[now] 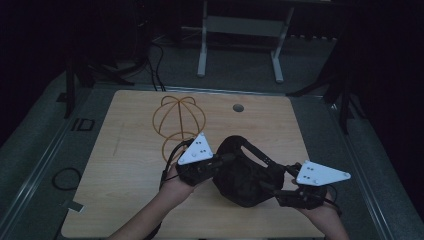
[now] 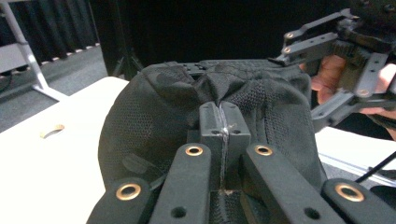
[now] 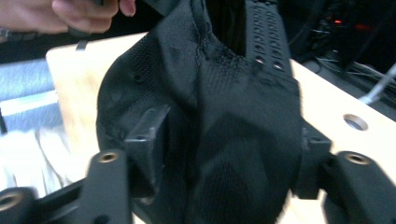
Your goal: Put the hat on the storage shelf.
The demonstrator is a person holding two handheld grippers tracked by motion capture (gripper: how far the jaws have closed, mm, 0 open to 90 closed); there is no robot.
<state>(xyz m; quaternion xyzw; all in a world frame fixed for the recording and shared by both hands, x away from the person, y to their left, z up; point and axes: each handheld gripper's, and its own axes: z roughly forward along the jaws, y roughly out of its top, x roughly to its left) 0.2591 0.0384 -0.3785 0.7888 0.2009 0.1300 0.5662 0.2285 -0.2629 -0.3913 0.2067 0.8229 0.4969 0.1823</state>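
Observation:
A black mesh cap (image 1: 245,180) hangs over the wooden table (image 1: 125,160) between my two grippers. My left gripper (image 1: 220,162) is shut on a pinch of the cap's fabric (image 2: 154,107), its pads (image 2: 209,122) pressed together on it. My right gripper (image 1: 277,182) stands open at the cap's other side. The cap's body (image 3: 224,116) hangs between its spread pads (image 3: 149,135) without being squeezed. In the left gripper view the right gripper (image 2: 336,60) sits behind the cap with a hand on it.
A gold wire hat stand (image 1: 178,120) rises at the table's far middle, just behind my left gripper. A round cable hole (image 1: 238,108) lies near the far edge. A white desk frame (image 1: 240,30) stands beyond the table, and a cable loop (image 1: 65,177) lies on the floor at left.

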